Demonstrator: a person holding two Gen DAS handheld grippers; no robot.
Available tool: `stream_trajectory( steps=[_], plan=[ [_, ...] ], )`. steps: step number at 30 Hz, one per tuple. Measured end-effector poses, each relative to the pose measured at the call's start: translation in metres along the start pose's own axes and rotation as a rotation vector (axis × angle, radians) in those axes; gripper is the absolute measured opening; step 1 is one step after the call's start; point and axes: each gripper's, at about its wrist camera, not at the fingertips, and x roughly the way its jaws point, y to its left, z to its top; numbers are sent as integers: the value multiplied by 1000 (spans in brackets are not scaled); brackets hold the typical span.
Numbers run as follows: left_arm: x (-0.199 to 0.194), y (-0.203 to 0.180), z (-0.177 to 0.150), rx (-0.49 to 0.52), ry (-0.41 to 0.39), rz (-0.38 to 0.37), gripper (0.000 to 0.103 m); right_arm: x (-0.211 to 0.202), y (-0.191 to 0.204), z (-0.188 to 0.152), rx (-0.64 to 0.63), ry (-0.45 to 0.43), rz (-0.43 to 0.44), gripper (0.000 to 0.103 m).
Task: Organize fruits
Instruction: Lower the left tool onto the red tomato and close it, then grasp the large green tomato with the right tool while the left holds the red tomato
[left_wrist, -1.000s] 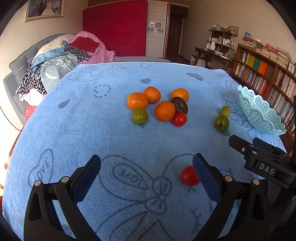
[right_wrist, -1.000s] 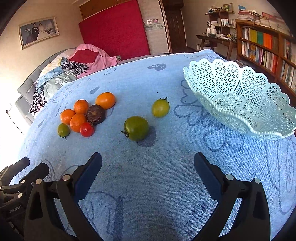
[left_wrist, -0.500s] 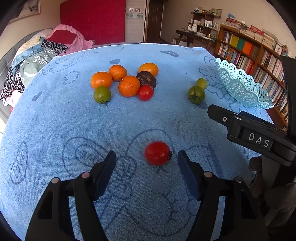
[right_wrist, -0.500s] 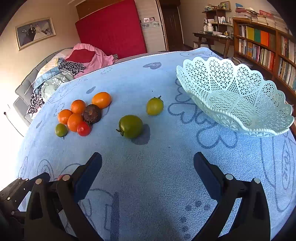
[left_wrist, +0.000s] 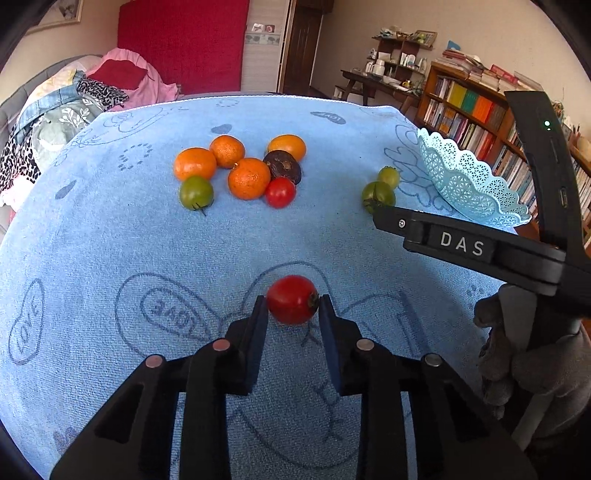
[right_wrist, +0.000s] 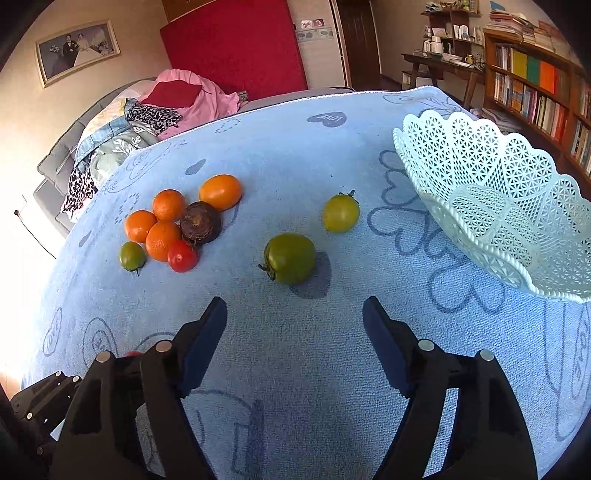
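Note:
My left gripper (left_wrist: 293, 308) is shut on a red tomato (left_wrist: 291, 298) low over the blue cloth (left_wrist: 110, 240). A cluster of oranges (left_wrist: 248, 178), a dark brown fruit (left_wrist: 282, 166), a small red tomato (left_wrist: 280, 192) and a green tomato (left_wrist: 196, 192) lies further back. My right gripper (right_wrist: 295, 314) is open and empty, just short of a large green tomato (right_wrist: 290, 257). A yellow-green tomato (right_wrist: 340, 213) lies beyond it. The pale lattice basket (right_wrist: 517, 221) stands empty at the right.
The right gripper's black body (left_wrist: 480, 251) crosses the right side of the left wrist view. The table's far edge (right_wrist: 332, 96) borders a sofa piled with clothes (right_wrist: 129, 136). Bookshelves (right_wrist: 535, 85) stand at the right.
My left gripper moved forward onto the red tomato and its jaws closed on it. My right gripper moved nearer the large green tomato, still open.

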Motion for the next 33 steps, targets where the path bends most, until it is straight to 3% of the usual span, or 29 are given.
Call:
stream_trajectory(
  steps=[11,17,23,33],
  plan=[
    [-2,0,-1,-2,-19,10,29,34,7,19,-21,35,-46,55],
    [2,2,-1,-11,-7,11,29,37,11,19,-58,19,-74,37],
    [1,2,1,-9,-10,20,29,26,12,16,-65,2,-44,36],
    [-16,-3,15,-5,-66,50,29,-29,12,14,-62,-93,24,36]
  ],
)
